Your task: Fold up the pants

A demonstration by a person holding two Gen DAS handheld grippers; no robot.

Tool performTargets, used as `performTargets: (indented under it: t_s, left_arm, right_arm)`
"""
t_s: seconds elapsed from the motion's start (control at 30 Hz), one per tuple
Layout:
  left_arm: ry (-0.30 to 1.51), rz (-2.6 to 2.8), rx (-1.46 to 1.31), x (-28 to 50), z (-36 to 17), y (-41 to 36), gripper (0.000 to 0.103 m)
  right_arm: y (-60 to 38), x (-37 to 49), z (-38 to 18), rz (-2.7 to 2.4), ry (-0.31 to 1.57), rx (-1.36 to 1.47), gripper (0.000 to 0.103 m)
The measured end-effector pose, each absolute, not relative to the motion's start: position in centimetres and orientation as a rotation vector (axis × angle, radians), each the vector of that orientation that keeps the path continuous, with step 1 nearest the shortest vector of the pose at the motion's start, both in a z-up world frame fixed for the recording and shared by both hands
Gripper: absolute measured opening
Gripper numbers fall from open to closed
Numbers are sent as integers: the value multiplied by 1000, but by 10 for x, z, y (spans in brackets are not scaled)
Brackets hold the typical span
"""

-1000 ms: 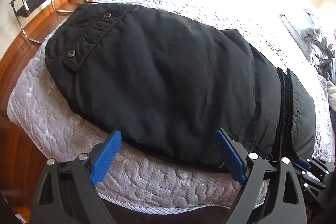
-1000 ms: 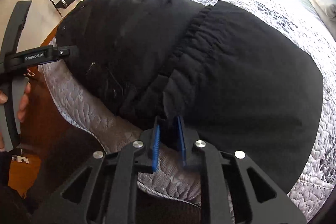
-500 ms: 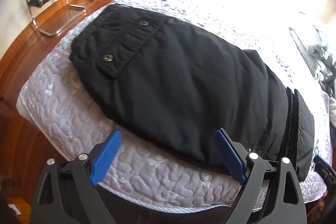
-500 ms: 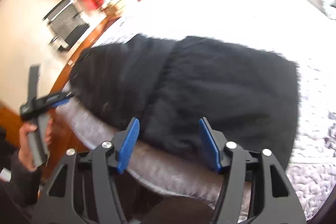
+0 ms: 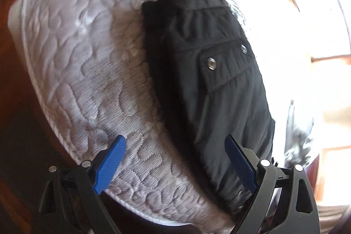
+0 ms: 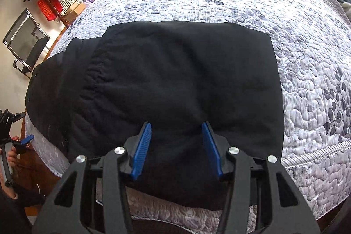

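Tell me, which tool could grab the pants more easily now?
Probably the right tool: its closing jaws hang right over the near edge of the black pants. The left tool is open mostly over bare mattress.

You've got no readable text, labels, brands or numbers in either wrist view. The snaps on the pants (image 5: 210,84) show no legible marking, and the red item (image 6: 49,7) at far left is too small to read.

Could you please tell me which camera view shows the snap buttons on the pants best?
The left wrist view: two metal snap buttons sit sharp on a pocket flap of the black pants. The right wrist view shows the whole folded pants, the buttons only tiny specks at the far left edge.
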State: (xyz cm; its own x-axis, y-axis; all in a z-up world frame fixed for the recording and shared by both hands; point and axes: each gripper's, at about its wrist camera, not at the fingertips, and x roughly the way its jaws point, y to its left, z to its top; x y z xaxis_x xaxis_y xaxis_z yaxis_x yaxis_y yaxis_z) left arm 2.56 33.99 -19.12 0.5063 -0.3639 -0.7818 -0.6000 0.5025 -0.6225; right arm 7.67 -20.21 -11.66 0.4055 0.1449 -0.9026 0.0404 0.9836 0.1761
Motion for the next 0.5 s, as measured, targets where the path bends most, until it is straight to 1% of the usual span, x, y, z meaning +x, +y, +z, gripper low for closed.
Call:
performTargets:
  t_s: [0.1,0.2,0.23,0.27,0.4,0.5]
  left_arm:
    - [1055,176,-1200,25,-206,350,91]
    - [990,122,-1258,24,-205,354,91]
    - [973,88,-1284,26,-205,353,85]
    - [964,53,-1312,27,-206,353,82]
    - [986,53,-1302,39,-212,347,82]
    - [963,59,-1380,37,-226,349,82]
  right_arm:
    - [-199,78,-121,67,1154,162,49]
    - [-200,80,-123,68,1155,158,49]
    - [-200,81,-124,68,1155,156,49]
    - [-200,81,-125,66,1155,155,49]
    - [-199,80,-125,62,1154,145,49]
    - [-198,79,-125,63,1154,137,49]
